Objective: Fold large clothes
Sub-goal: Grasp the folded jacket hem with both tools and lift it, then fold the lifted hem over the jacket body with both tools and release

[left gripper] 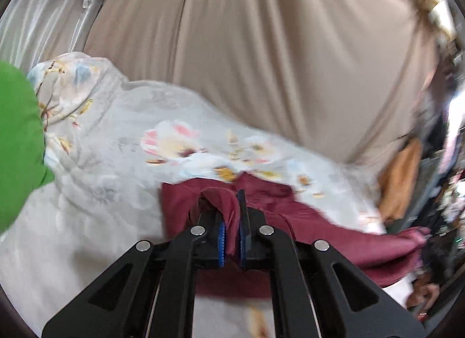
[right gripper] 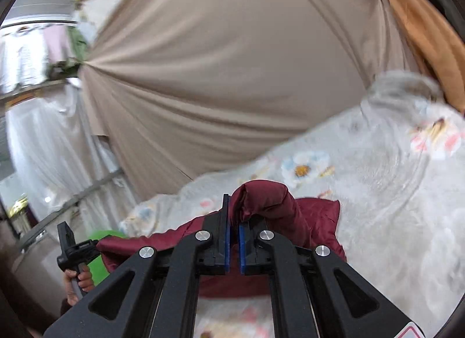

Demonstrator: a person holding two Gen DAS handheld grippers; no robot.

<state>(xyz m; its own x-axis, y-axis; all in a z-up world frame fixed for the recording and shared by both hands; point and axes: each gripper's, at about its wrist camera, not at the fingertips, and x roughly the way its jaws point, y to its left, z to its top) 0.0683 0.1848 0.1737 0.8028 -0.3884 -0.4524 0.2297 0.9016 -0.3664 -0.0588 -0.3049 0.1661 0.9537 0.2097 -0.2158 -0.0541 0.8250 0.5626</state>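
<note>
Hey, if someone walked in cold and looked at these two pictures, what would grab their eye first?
Most striking is the maroon garment, dark red against the pale floral bedspread, pinched in both the left gripper and the right gripper with its folds bulging over the fingertips. Behind the bed a broad beige curtain fills the upper half of both views. A bright green cloth sits at the far left edge.

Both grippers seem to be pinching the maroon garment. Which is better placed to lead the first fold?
Neither clearly. The left hand-held gripper and right hand-held gripper are each shut on a bunch of the maroon garment above the floral bedding; they probably move together.
</note>
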